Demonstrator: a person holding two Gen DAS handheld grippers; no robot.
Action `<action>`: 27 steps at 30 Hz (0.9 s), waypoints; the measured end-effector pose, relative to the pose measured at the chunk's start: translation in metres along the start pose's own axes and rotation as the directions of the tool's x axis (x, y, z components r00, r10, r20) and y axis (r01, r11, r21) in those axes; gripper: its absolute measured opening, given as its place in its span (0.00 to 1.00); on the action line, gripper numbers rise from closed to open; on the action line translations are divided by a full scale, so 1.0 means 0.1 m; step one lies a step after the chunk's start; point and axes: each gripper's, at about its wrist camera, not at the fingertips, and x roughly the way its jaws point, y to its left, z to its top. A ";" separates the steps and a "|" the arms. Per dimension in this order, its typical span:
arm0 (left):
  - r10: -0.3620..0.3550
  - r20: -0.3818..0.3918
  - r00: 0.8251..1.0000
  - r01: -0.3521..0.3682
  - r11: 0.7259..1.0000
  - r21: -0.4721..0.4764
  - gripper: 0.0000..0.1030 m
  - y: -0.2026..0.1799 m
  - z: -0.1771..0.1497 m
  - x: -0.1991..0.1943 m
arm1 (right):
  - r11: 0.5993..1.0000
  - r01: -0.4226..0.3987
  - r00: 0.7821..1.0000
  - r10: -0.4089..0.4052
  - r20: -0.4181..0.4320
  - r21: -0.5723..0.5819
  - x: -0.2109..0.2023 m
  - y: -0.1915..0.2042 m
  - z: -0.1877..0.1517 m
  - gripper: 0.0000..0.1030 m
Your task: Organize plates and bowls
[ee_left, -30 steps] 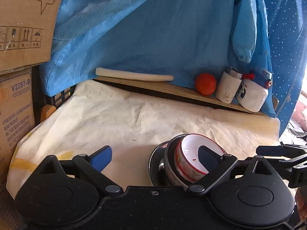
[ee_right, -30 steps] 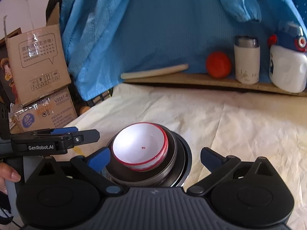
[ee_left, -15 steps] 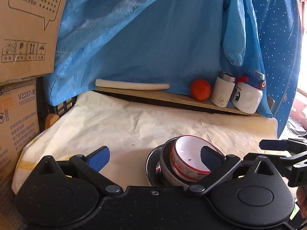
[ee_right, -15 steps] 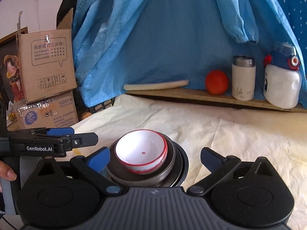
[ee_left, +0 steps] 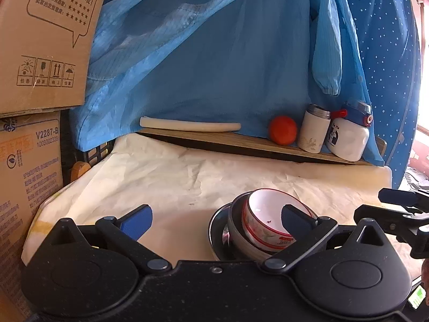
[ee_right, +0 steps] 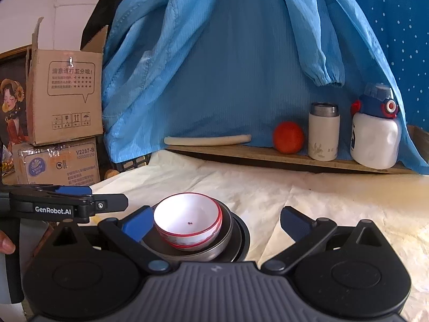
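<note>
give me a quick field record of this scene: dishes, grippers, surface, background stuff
dishes: white red-rimmed bowl nested in a grey metal bowl, both on a dark plate
left gripper: open, holding nothing
right gripper: open, holding nothing
surface: wrinkled cream cloth
shelf: wooden board with a white roll, orange ball, white flask and white bottle with blue cap
backdrop: blue fabric

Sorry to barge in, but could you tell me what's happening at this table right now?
A person is tidying dishes with handheld tongs, one set in each hand. The dishes are already nested on the cream cloth: a white bowl with a red rim sits in a metal bowl on a dark plate. Both the left tongs and the right tongs are open and hold nothing.
</note>
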 end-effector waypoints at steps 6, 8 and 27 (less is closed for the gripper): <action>0.022 0.057 0.998 -0.023 1.000 0.017 0.99 -0.04 -0.09 -0.14 | 1.000 0.011 1.000 -0.011 0.026 -0.006 -0.07 0.03 -0.10 1.00; 0.028 0.079 0.996 -0.029 1.000 0.012 0.99 -0.04 -0.15 -0.19 | 1.000 0.018 0.999 -0.018 0.039 -0.007 -0.10 0.04 -0.16 1.00; 0.062 0.196 0.979 -0.082 0.992 0.097 0.99 -0.29 -0.73 -0.45 | 0.989 0.133 0.981 -0.140 0.138 0.058 -0.41 0.08 -0.63 1.00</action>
